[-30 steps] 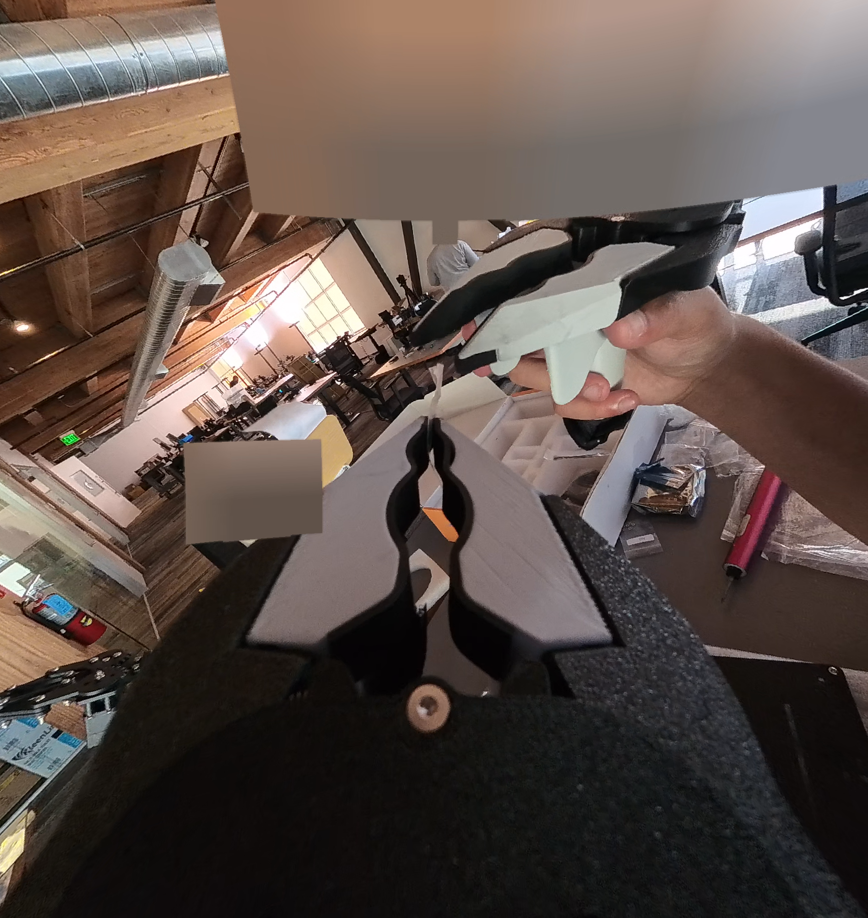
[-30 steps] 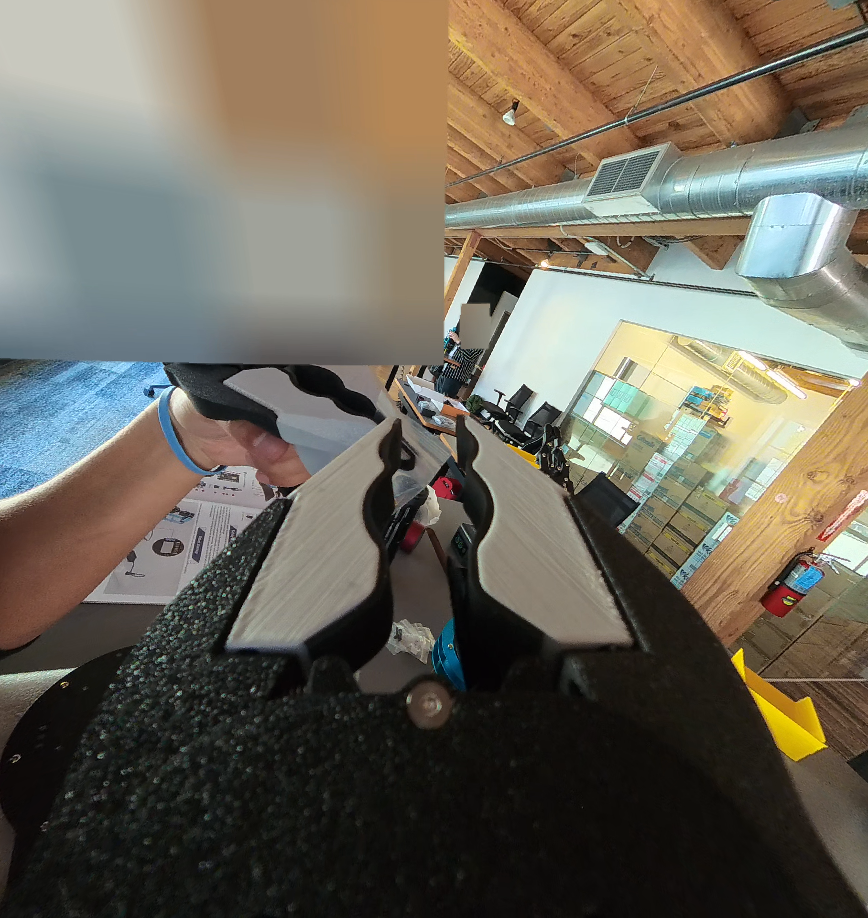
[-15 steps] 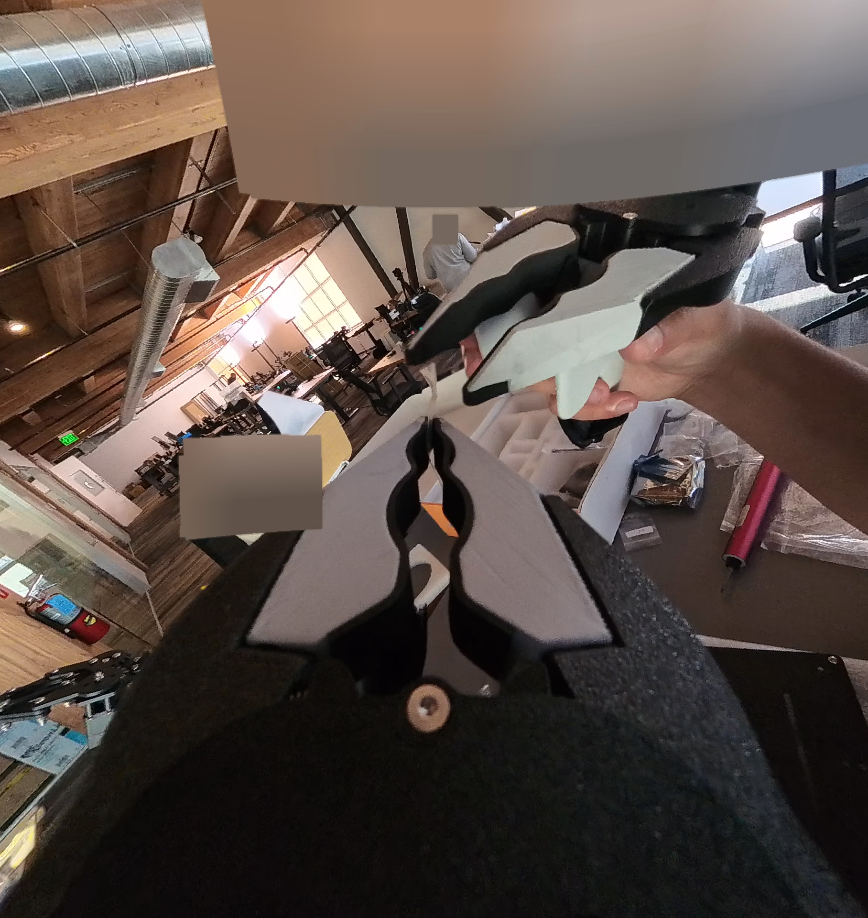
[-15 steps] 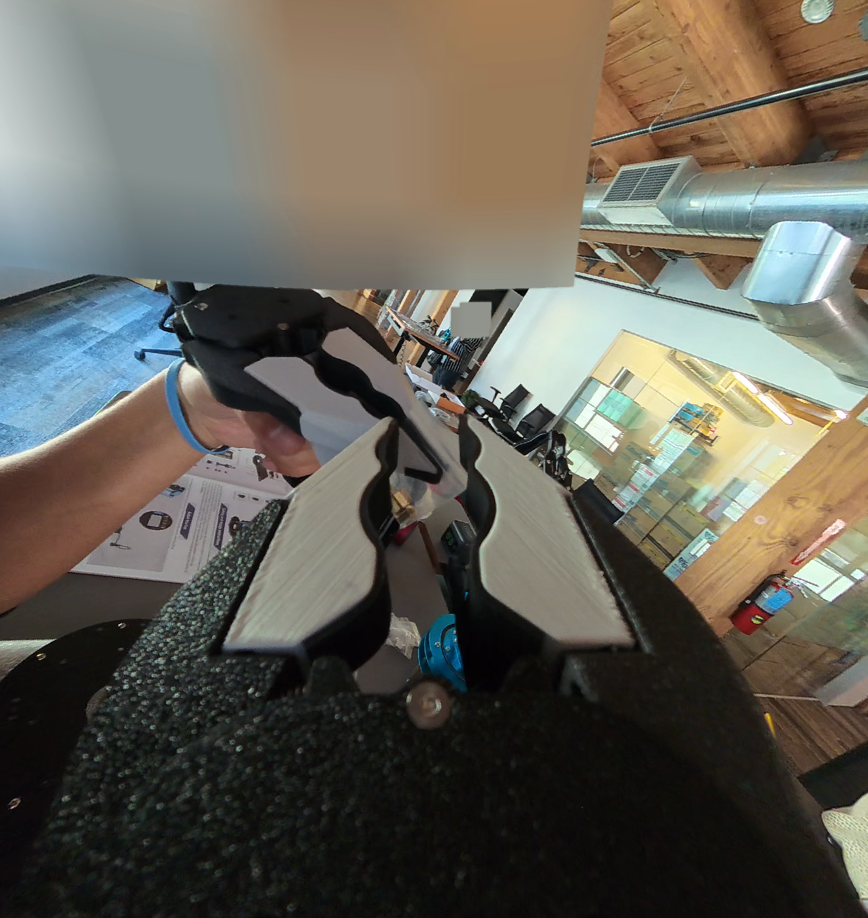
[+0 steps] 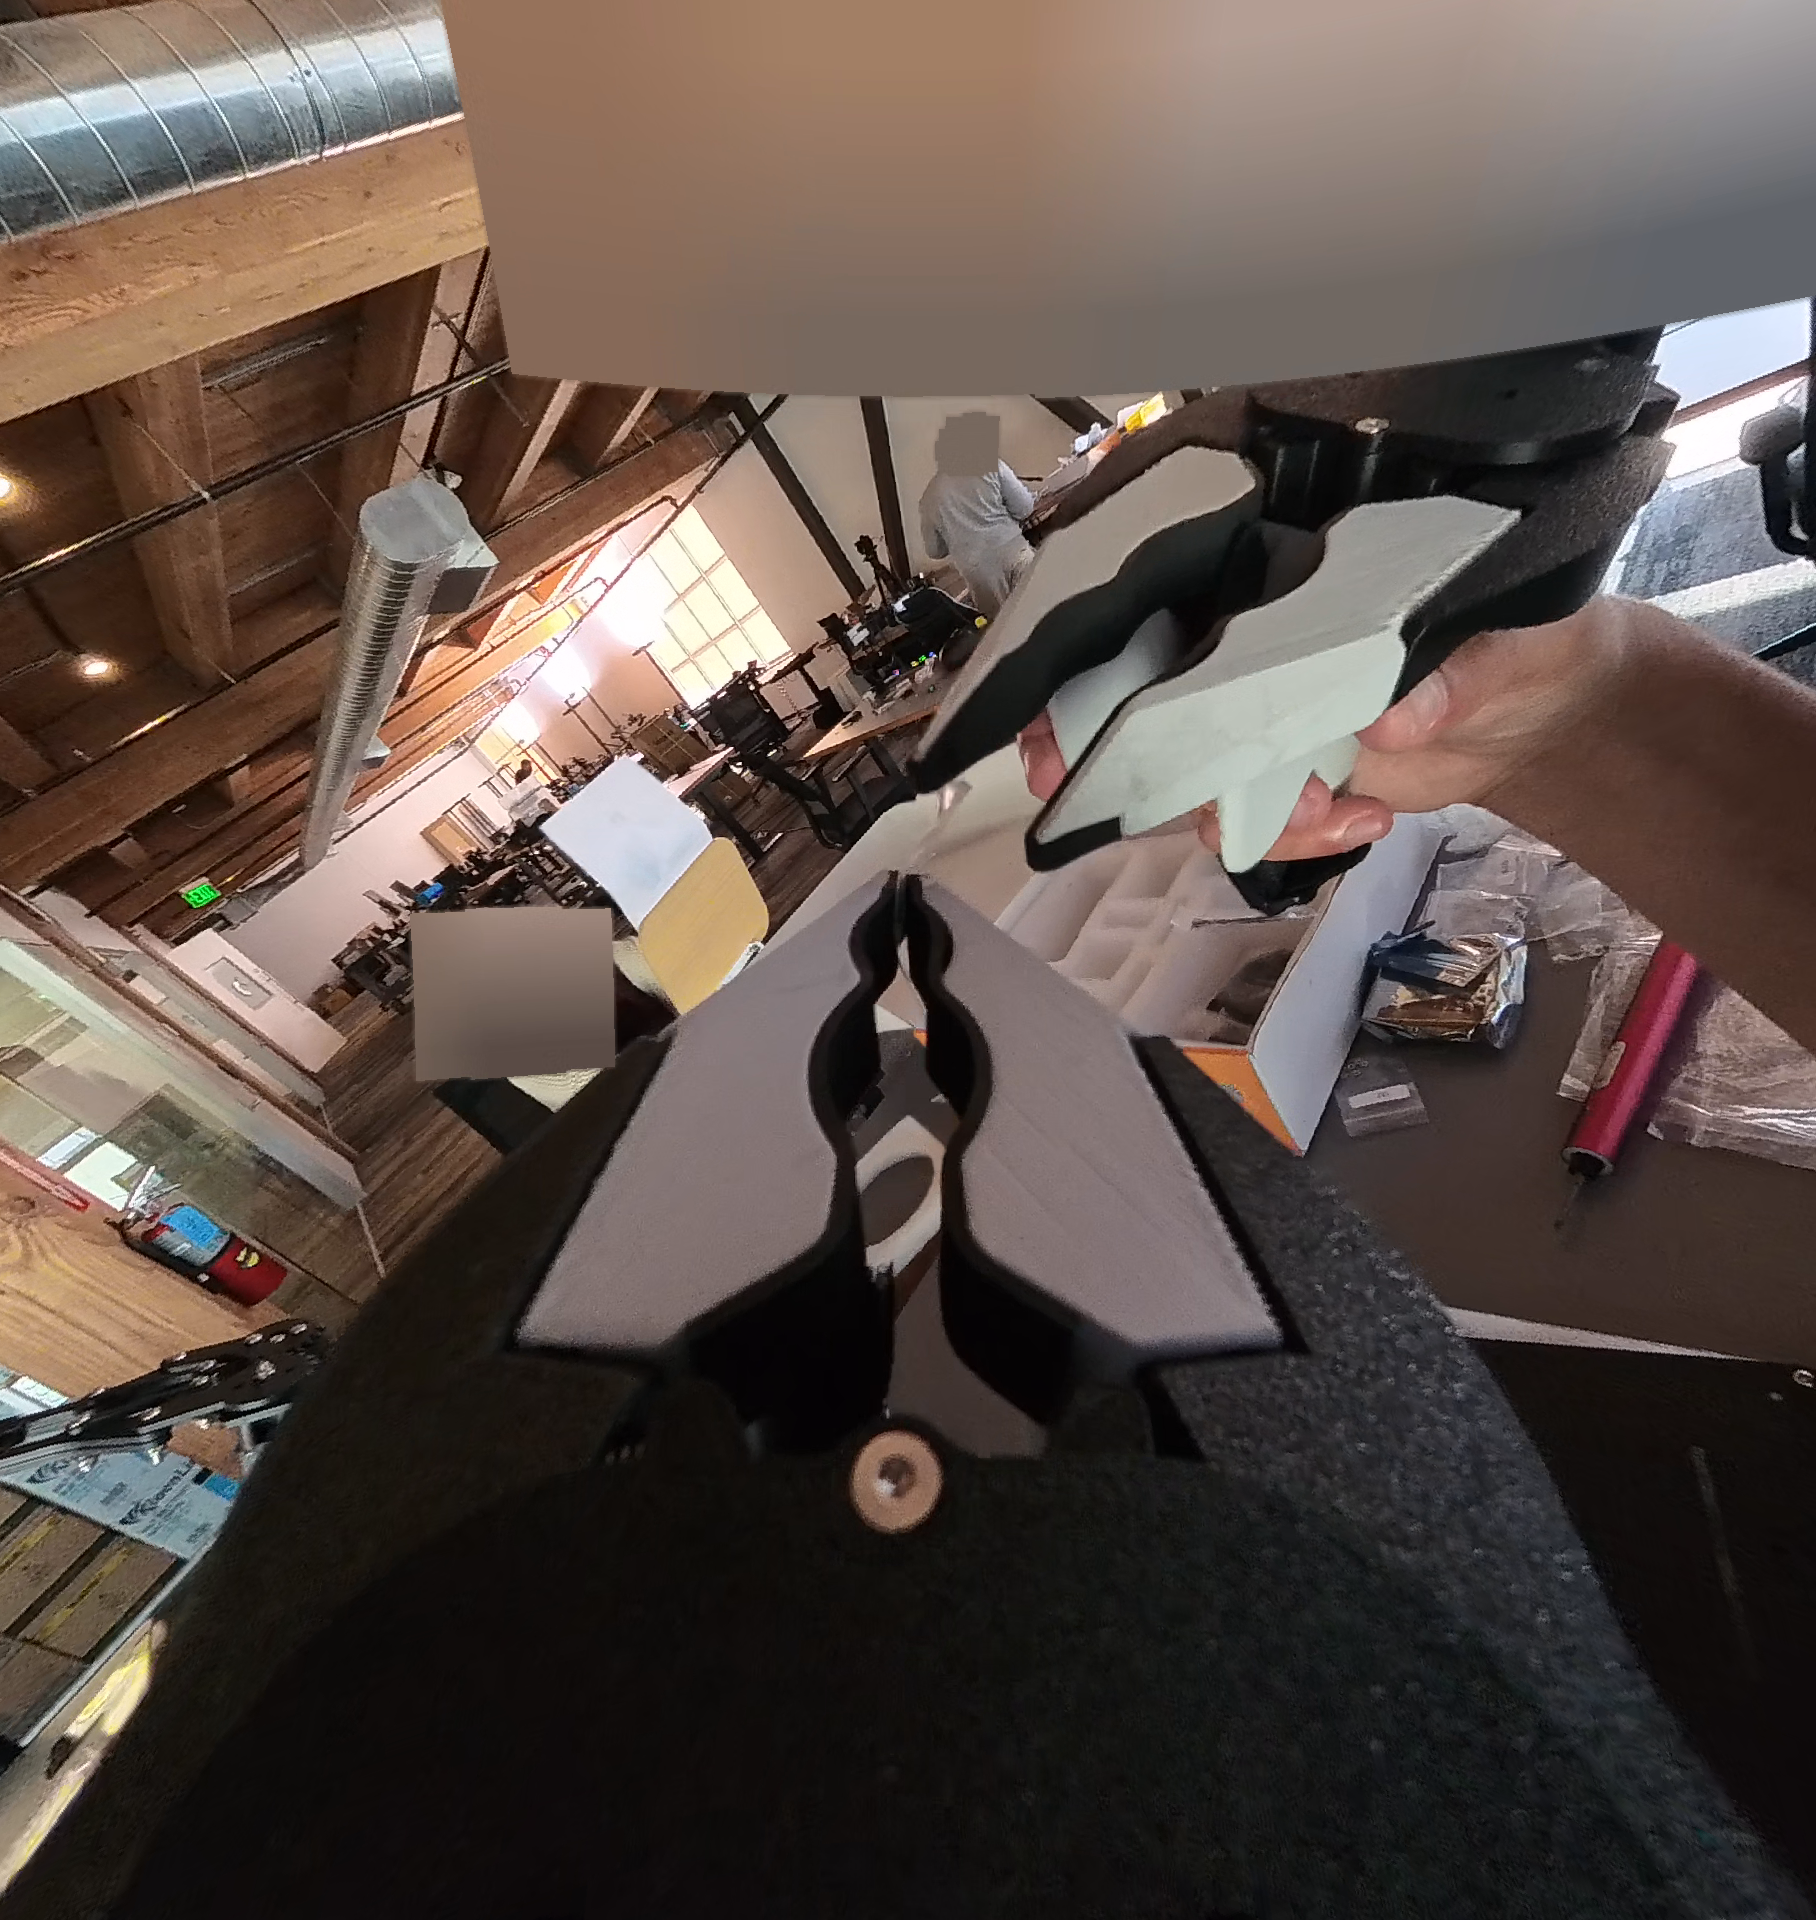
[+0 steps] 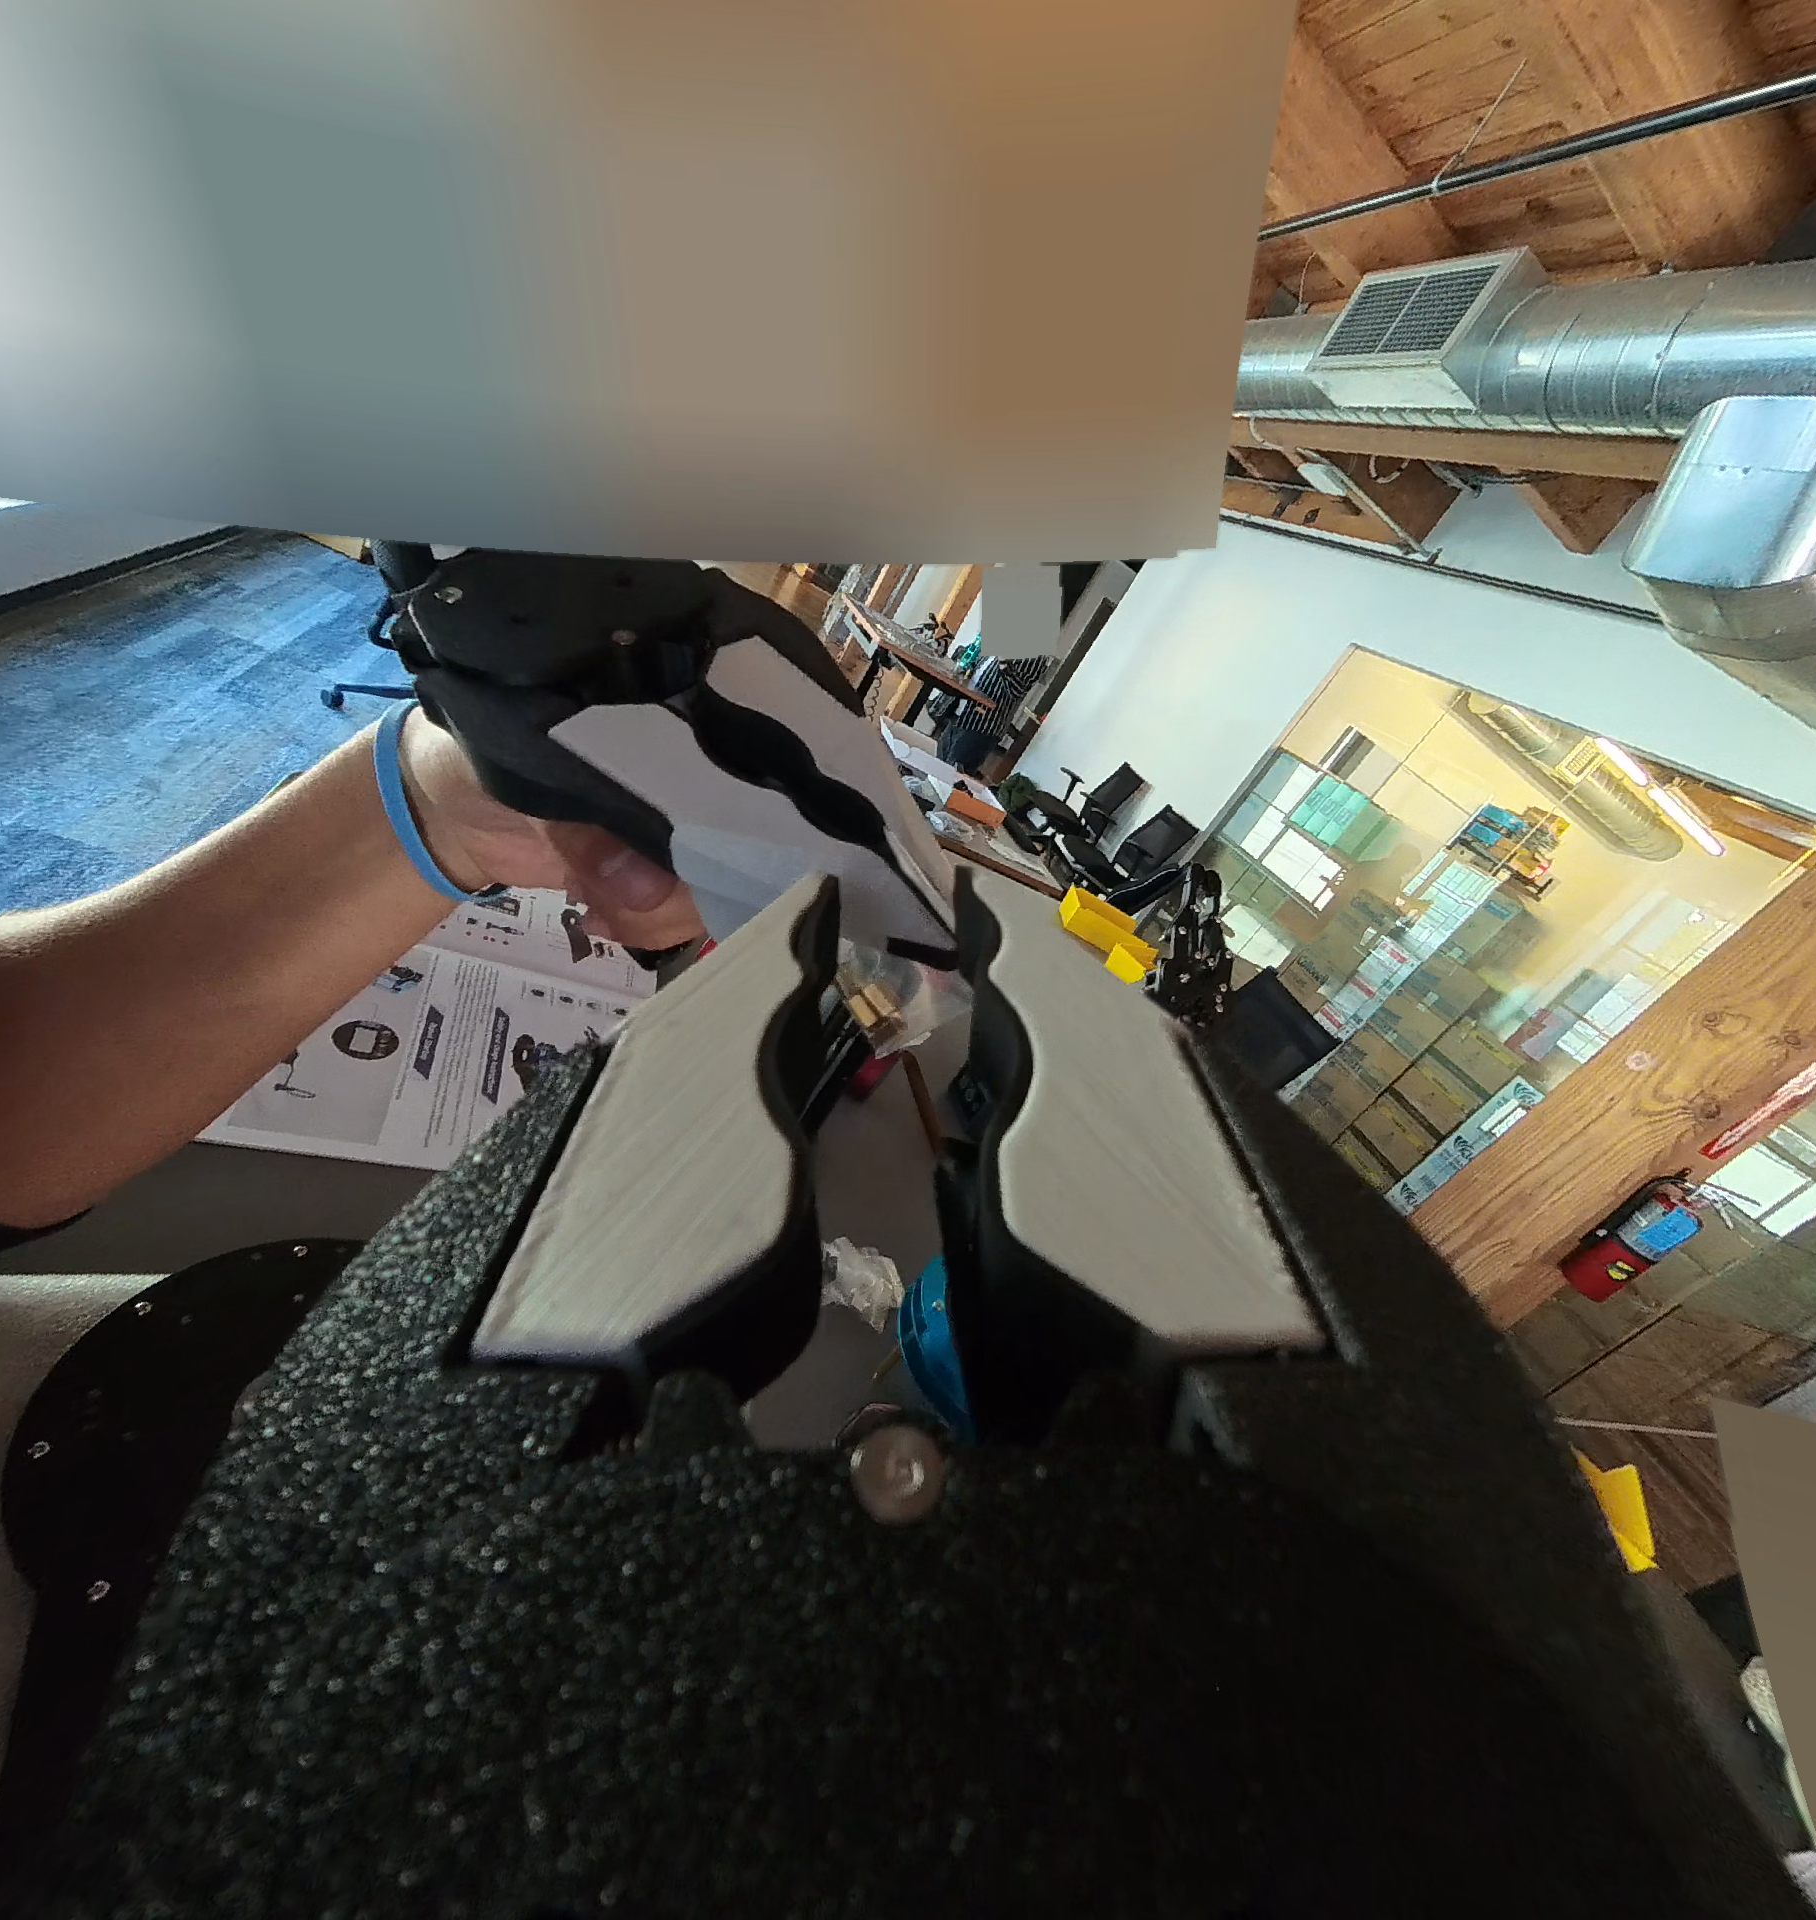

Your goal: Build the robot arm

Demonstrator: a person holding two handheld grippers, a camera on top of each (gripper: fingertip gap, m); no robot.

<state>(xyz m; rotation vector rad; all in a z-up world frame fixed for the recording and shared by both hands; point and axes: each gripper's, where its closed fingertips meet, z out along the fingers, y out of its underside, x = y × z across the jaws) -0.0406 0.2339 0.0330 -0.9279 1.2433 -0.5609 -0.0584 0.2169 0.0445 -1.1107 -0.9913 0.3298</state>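
My left gripper is shut, its tips pinching the top edge of a small clear bag, of which only a sliver shows in the left wrist view. In the right wrist view the bag hangs below the left gripper and holds small brass parts. My right gripper is open, its fingertips on either side of the left gripper's tip and the bag. In the left wrist view the right gripper hovers just above and to the right of my left tips. Both are held above a dark table.
On the table lie a white box with a foam insert, foil packets, a red tube, a printed sheet, a blue round part and a black round plate. An open office lies beyond. The grippers are tip to tip, or close to it.
The two grippers have come closer together. The left gripper's tip with the bag now sits between the right gripper's open fingertips. The right gripper has tilted up.
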